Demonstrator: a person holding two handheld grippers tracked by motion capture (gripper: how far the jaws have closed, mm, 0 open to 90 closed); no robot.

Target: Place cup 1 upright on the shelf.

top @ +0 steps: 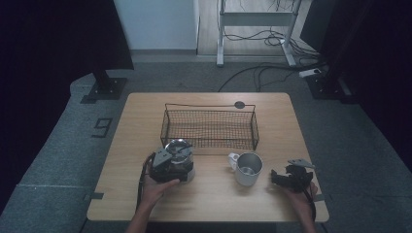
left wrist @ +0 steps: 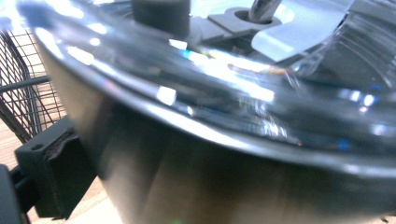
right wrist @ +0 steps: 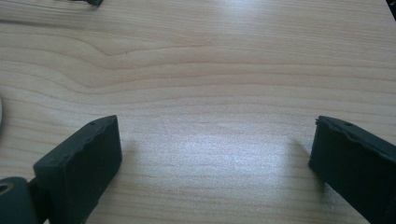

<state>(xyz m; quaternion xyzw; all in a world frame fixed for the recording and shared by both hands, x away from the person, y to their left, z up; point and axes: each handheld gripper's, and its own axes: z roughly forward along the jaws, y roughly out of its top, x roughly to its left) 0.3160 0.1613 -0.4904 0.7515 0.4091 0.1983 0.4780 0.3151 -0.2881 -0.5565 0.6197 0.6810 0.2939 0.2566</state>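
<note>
Round steel pot with glass lid (top: 179,151) is bracketed by the spread left gripper (top: 167,165), at its 12 o'clock; pad contact cannot be told.

Wire mesh basket (top: 209,127) mid-table, metal mug (top: 248,168) just before it, wooden table (top: 214,201).

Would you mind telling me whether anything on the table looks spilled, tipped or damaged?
Nothing stands out. The wire basket, the lidded steel pot and the steel mug all stand upright on the table, with no spill visible.
</note>
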